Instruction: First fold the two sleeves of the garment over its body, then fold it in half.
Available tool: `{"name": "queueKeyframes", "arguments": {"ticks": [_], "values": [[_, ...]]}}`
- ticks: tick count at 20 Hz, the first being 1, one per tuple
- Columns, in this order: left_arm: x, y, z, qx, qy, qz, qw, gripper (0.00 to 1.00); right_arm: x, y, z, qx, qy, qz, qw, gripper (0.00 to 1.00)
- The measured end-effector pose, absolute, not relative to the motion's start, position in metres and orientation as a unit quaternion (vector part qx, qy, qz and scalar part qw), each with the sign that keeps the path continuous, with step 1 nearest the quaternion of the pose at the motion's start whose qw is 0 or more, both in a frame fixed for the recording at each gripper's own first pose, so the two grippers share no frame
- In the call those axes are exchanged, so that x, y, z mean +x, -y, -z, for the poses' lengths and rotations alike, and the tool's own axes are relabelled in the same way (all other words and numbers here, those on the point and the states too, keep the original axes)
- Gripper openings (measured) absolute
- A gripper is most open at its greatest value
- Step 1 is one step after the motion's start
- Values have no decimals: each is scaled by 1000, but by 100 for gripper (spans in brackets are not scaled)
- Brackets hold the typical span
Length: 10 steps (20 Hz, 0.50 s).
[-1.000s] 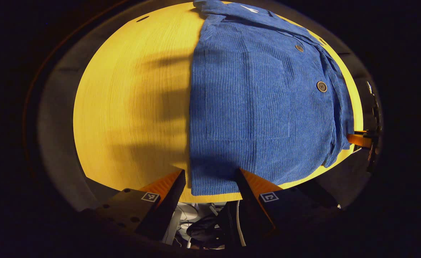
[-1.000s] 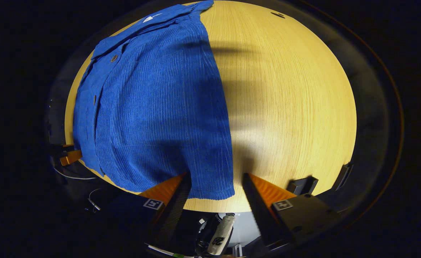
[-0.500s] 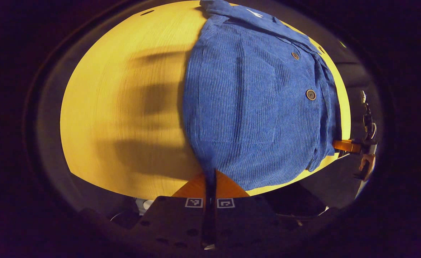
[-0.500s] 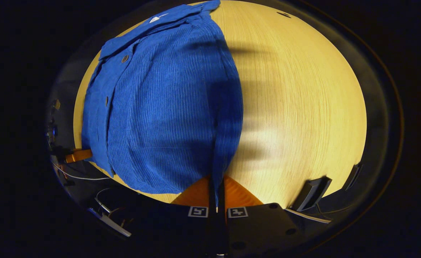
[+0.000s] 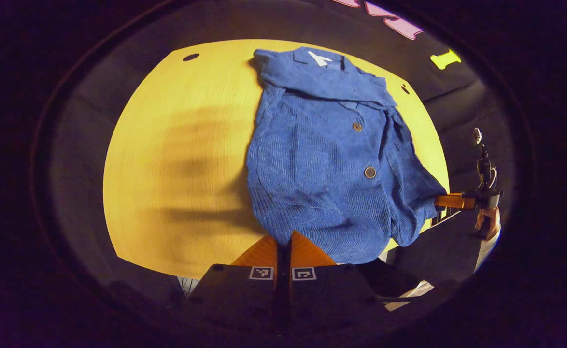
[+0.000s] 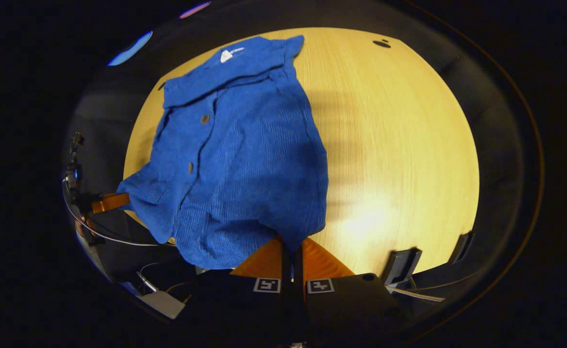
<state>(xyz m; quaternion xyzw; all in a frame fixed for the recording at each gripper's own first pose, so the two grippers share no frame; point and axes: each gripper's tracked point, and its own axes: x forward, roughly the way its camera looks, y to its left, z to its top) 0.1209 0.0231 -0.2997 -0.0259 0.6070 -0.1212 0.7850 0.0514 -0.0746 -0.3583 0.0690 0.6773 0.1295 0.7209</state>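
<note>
A blue corduroy shirt [image 5: 322, 164] with brown buttons lies on a round yellow wooden table [image 5: 167, 159], its collar at the far side. My left gripper [image 5: 283, 241] is shut on one corner of the shirt's near hem, which is raised off the table. In the right gripper view the same shirt [image 6: 245, 159] has its other hem corner pinched in my right gripper [image 6: 292, 246], also lifted. The right gripper [image 5: 450, 200] and a hand show far right in the left gripper view. Far left in the right gripper view is the left gripper [image 6: 112, 202]. The hem sags between them.
The bare tabletop [image 6: 399, 145] spreads beside the shirt. Small dark holes [image 5: 191, 57] mark the table's far rim. Black clamps [image 6: 402, 263] sit at the near edge in the right gripper view. Cables and a pale box [image 6: 163, 302] lie below the table.
Both grippers went from open around the hem corners to shut on them, then rose and drew back, lifting the lower part of the shirt off the table.
</note>
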Motion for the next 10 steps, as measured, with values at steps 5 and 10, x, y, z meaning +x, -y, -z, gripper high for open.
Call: {"name": "queueKeyframes", "arguments": {"ticks": [5, 10], "values": [[179, -34, 231, 2, -533, 127, 837, 0, 137, 63, 270, 64, -593, -150, 789, 5], [265, -50, 161, -14, -464, 106, 879, 0, 252, 47, 219, 58, -527, -143, 836, 5]]}}
